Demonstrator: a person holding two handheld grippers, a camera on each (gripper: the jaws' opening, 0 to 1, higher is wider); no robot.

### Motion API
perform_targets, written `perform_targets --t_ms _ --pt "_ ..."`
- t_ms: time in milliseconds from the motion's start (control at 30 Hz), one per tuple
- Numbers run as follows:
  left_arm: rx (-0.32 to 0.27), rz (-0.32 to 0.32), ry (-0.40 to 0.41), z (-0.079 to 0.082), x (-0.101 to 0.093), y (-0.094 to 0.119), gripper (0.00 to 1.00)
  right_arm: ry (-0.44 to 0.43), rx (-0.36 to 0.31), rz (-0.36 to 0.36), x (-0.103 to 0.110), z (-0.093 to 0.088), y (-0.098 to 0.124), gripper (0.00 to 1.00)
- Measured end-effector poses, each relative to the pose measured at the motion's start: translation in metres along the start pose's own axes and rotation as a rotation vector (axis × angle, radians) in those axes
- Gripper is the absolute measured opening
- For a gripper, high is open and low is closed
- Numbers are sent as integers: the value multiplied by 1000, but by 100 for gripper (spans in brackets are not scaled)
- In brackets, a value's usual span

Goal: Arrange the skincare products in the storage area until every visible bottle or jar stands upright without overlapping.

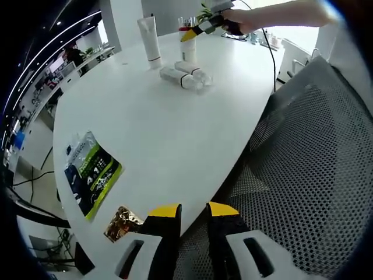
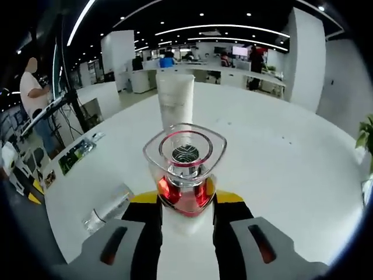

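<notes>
My right gripper is shut on a white bottle with a red collar and a clear cap, held upright. In the left gripper view that bottle is upright at the far side of the white table, with the right gripper and a person's hand on it. A tall white tube stands upright just left of it and shows behind the bottle as the tube. Two clear-capped bottles lie on their sides in front; one lying bottle shows low left. My left gripper hangs at the near table edge, jaws slightly apart, holding nothing.
A green and black packet and a small gold packet lie near the table's front edge. A black mesh chair stands right of the table. A cable runs over the far edge. A person stands at the left.
</notes>
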State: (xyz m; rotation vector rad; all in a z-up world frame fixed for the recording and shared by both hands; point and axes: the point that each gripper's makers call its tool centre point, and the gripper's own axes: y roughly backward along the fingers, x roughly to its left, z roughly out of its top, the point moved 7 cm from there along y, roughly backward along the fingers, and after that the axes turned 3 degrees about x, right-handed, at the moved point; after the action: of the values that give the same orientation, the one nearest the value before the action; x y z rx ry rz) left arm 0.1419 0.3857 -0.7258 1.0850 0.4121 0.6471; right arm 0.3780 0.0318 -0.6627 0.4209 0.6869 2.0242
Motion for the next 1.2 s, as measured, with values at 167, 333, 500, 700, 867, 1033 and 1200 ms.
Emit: perform_targets --t_ms 167,333,500,700,867,1033,1200 --pt "4 -4 -1 0 0 0 18 -7 5 4 -5 3 -2 30" --pt "5 -5 2 0 0 -1 18 -22 6 -4 -13 5 -5 30" --pt "10 -8 2 -1 -1 -1 18 6 2 -5 -21 12 -9 30" --pt "8 -7 7 0 0 -1 18 11 -17 -9 -34 26 -15 30" --pt "14 -10 5 -1 -1 -1 18 28 -19 -10 -39 33 -21 30" --pt "13 -9 9 -1 0 -1 18 41 -19 -4 -43 37 -26 31" --pt "13 -6 14 -1 1 -1 18 45 -15 5 -45 42 -34 31"
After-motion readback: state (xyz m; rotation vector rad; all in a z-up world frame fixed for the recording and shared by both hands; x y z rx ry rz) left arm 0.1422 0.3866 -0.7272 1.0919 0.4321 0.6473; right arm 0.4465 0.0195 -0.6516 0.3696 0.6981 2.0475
